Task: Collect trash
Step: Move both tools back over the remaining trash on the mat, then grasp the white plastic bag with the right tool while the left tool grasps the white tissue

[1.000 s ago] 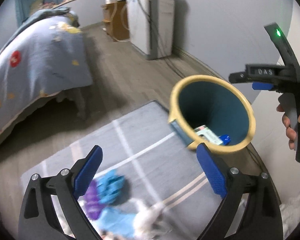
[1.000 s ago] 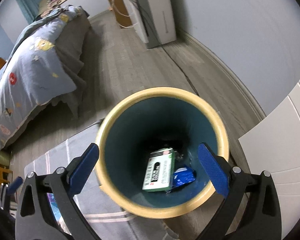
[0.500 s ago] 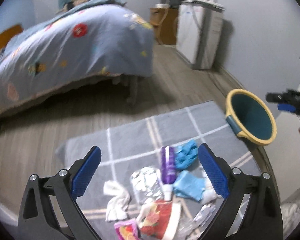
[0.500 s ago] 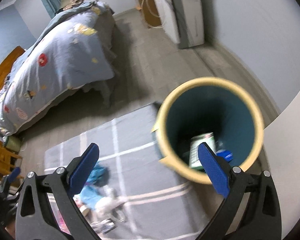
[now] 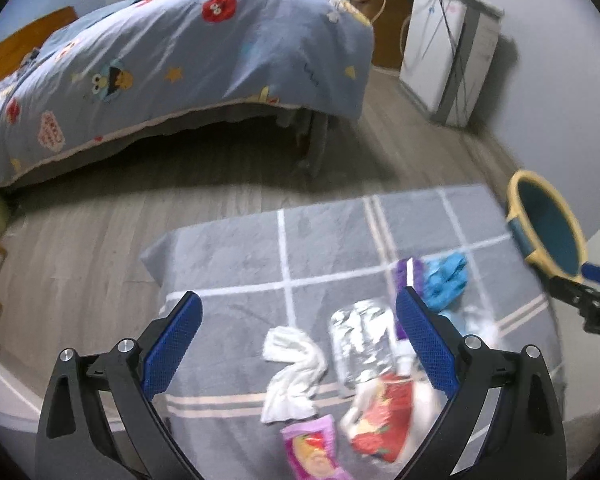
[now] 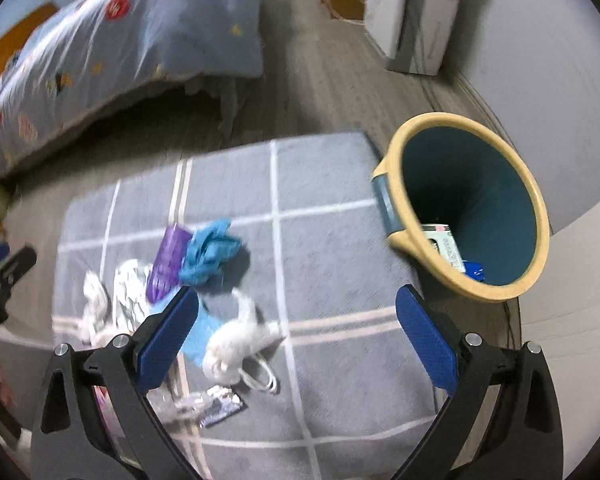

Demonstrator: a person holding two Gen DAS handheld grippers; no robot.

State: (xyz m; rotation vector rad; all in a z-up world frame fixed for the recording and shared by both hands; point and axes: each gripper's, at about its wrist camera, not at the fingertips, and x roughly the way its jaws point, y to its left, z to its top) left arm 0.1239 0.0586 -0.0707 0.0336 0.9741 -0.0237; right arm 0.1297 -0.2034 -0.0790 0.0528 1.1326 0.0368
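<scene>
- My left tongs (image 5: pixel 296 338) are spread wide and hold nothing; I have them aimed down at the litter so that a crumpled white tissue (image 5: pixel 294 372) and a wad of silver foil (image 5: pixel 360 344) fall between the blue pads.
- My right tongs (image 6: pixel 296 336) also stand wide open and empty, hanging above the grey rug (image 6: pixel 320 184) between the litter and the bin.
- The trash lies bunched on the rug's near part: a purple tube (image 6: pixel 166 262) touching a blue glove (image 6: pixel 210 250), a white wad (image 6: pixel 236 338), and in the left view a red wrapper (image 5: pixel 380 420) and a pink packet (image 5: pixel 314 448).
- The yellow-rimmed bin (image 6: pixel 538 200) sits at the rug's far corner by the wall, leaning its mouth toward me (handy for dropping things in); a white carton (image 6: pixel 444 246) and something blue already lie inside.
- I judge the tissue or foil the likeliest pick for the left; the blur makes edges uncertain.
</scene>
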